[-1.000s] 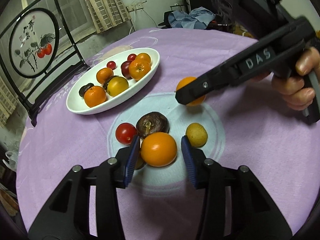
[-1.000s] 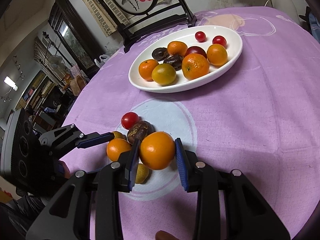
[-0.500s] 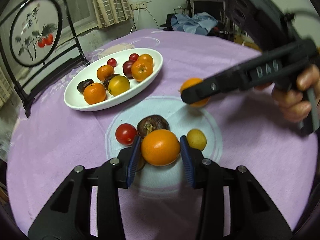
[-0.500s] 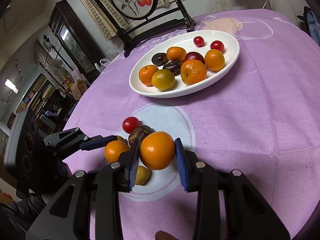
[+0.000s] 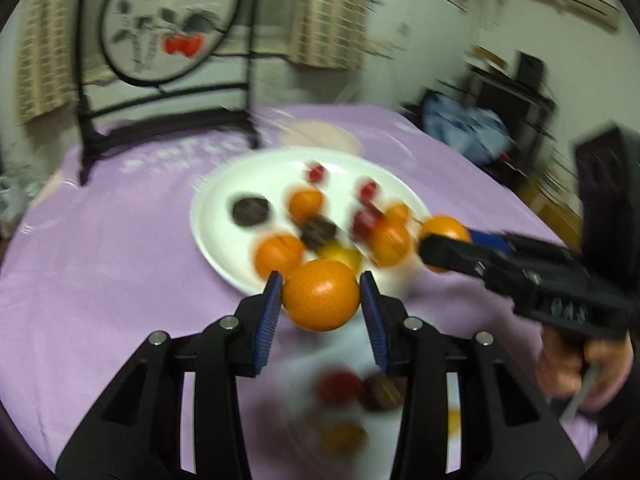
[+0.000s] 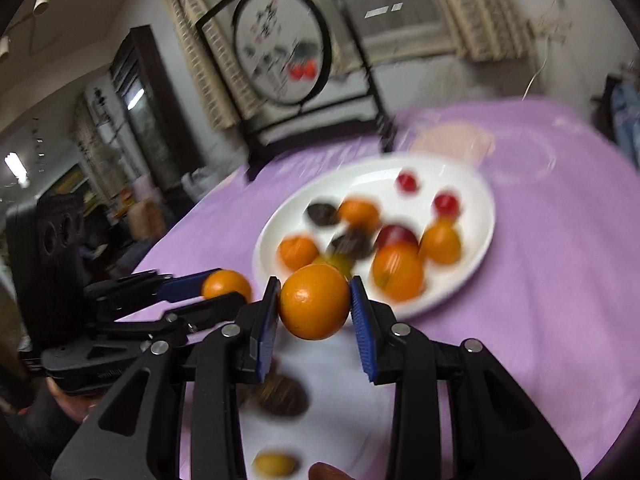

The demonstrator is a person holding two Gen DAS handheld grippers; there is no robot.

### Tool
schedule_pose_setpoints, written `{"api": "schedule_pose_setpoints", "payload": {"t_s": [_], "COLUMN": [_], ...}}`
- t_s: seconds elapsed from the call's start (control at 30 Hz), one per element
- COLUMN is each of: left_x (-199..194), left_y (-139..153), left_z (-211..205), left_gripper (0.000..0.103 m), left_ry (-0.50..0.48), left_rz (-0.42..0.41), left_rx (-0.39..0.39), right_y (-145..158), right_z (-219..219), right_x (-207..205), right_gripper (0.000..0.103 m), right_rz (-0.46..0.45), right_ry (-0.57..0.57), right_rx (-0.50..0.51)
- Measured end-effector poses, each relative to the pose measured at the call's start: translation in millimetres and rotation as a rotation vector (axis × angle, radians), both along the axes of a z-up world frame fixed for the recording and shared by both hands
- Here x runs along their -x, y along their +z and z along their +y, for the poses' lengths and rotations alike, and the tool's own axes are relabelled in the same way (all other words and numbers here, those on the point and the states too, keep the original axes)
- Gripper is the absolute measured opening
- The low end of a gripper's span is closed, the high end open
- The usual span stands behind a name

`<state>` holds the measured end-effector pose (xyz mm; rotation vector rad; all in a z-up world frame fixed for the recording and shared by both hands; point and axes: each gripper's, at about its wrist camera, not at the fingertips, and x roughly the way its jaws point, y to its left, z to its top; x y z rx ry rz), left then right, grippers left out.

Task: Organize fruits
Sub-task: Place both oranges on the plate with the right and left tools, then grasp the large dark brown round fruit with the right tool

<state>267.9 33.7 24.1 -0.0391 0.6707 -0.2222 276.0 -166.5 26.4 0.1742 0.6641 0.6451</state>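
My left gripper (image 5: 320,300) is shut on an orange (image 5: 322,296) and holds it in the air before the near rim of the white oval plate (image 5: 212,216), which holds several oranges, cherry tomatoes and dark fruits. My right gripper (image 6: 314,302) is shut on another orange (image 6: 314,302), also raised, near the plate (image 6: 476,248). In the left wrist view the right gripper (image 5: 440,248) carries its orange (image 5: 446,232) by the plate's right end. In the right wrist view the left gripper (image 6: 216,292) carries its orange (image 6: 226,285). Both views are motion-blurred.
On the purple tablecloth (image 5: 100,260) below the grippers lie a red tomato (image 5: 340,386), a dark fruit (image 5: 382,392) and a small yellow fruit (image 6: 276,464). A black chair with a round painted back (image 5: 160,40) stands behind the table.
Both grippers have lifted with their oranges and moved from over the loose fruits to the plate. The left gripper closed on its orange and raised it off the cloth.
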Motion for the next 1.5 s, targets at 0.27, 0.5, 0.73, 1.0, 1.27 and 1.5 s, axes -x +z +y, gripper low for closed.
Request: {"api": "schedule_pose_setpoints", "payload": {"t_s": [0.27, 0.5, 0.73, 1.0, 1.27, 1.5], "left_x": [-56, -75, -58, -11, 17, 27], "left_y": [-1, -14, -4, -3, -23, -18], "left_z": [31, 23, 29, 30, 19, 28], "left_gripper": [0.04, 0.04, 0.091, 0.098, 0.099, 0.101], "left_ry": [0.149, 0.16, 0.188, 0.19, 0.163, 0.225], "left_rz": [0.005, 0.033, 0.013, -0.005, 0.041, 0.012], "left_rx": [0.073, 0.018, 0.064, 0.013, -0.084, -0.113], "right_y": [-15, -17, -7, -7, -29, -30], "right_z": [14, 20, 16, 30, 49, 50], "right_x": [-50, -52, -42, -2, 32, 42], "right_gripper": [0.035, 0.035, 0.07, 0.07, 0.07, 0.07], "right_rz": [0.036, 0.024, 0.007, -0.002, 0.028, 0.028], "right_ry": [-0.04, -0.032, -0.019, 0.153, 0.284, 0.32], "right_rx": [0.035, 0.053, 0.062, 0.153, 0.317, 0.333]}}
